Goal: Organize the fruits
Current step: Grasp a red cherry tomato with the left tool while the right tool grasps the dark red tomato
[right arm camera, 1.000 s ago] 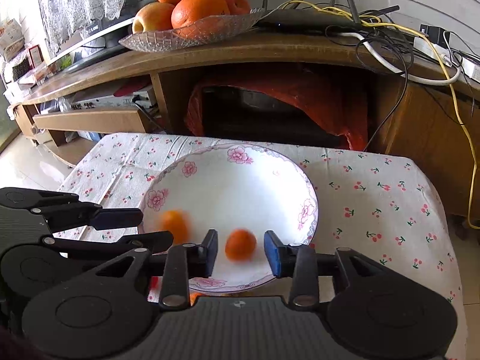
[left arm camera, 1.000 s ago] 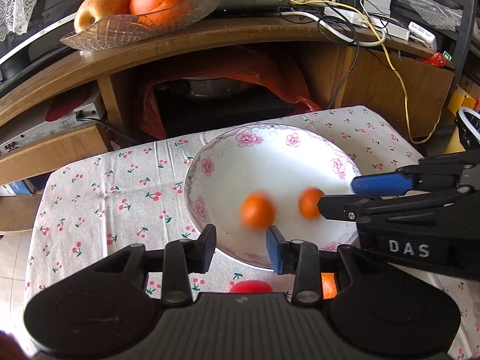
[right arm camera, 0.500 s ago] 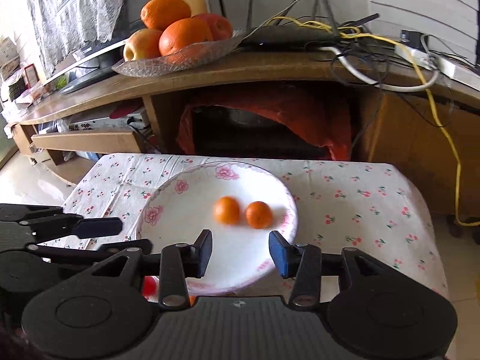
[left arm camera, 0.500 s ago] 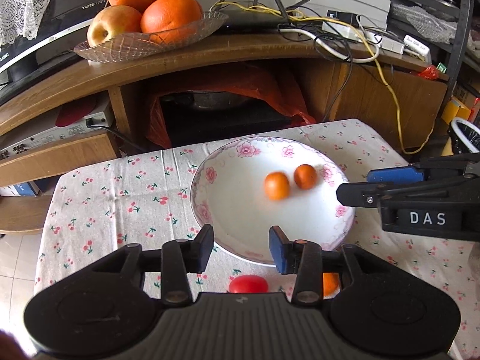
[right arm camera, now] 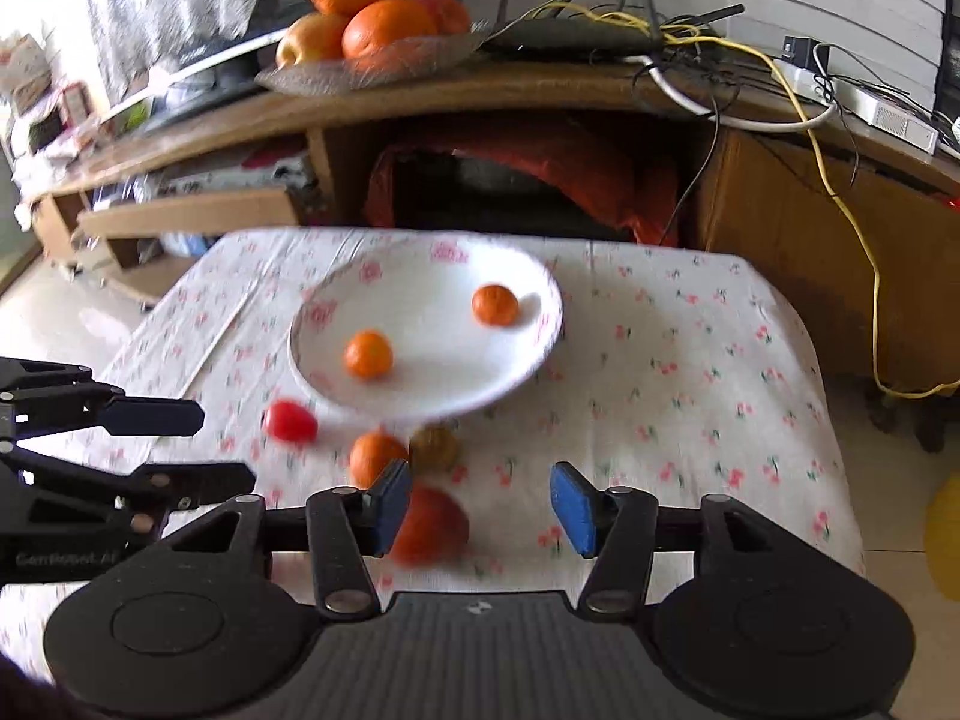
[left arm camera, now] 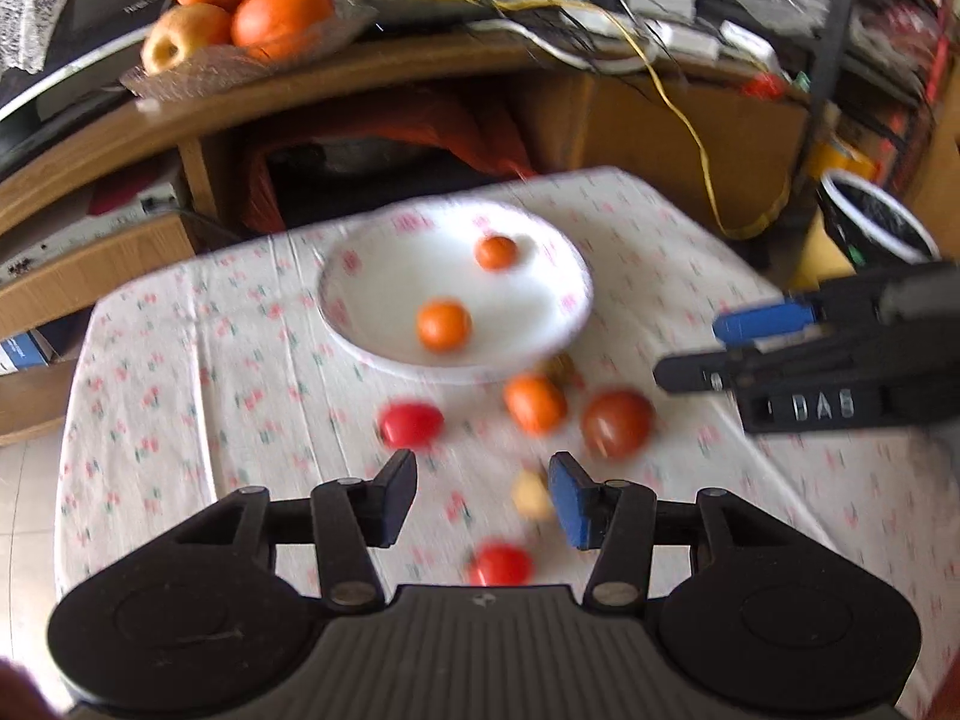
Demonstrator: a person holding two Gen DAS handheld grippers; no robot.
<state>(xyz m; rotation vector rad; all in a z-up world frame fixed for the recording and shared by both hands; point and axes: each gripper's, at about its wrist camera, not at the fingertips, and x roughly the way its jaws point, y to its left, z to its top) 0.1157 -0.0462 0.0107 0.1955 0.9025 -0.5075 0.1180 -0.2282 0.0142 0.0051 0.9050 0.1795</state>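
Note:
A white floral bowl (left arm camera: 558, 276) (right arm camera: 540, 348) on the flowered tablecloth holds two small oranges (left arm camera: 444, 324) (right arm camera: 368, 354). In front of it lie a small orange (left arm camera: 535, 403) (right arm camera: 375, 457), a red tomato (left arm camera: 411, 423) (right arm camera: 290, 421), a large red-brown fruit (left arm camera: 617, 423) (right arm camera: 432, 525), a brownish fruit (right arm camera: 435, 447), a pale one (left arm camera: 533, 495) and another red one (left arm camera: 501, 564). My left gripper (left arm camera: 483, 498) is open and empty above these. My right gripper (right arm camera: 480, 504) is open and empty, its left finger beside the large red fruit.
A glass dish of oranges and an apple (left arm camera: 240, 18) (right arm camera: 372, 30) sits on the wooden shelf behind the table. Cables (right arm camera: 810, 108) run along the shelf. A dark bin (left arm camera: 876, 222) stands at the right. The table edges drop off left and right.
Both grippers have pulled back and up from the bowl, so the loose fruits in front of it now show. The two oranges in the bowl have rolled apart.

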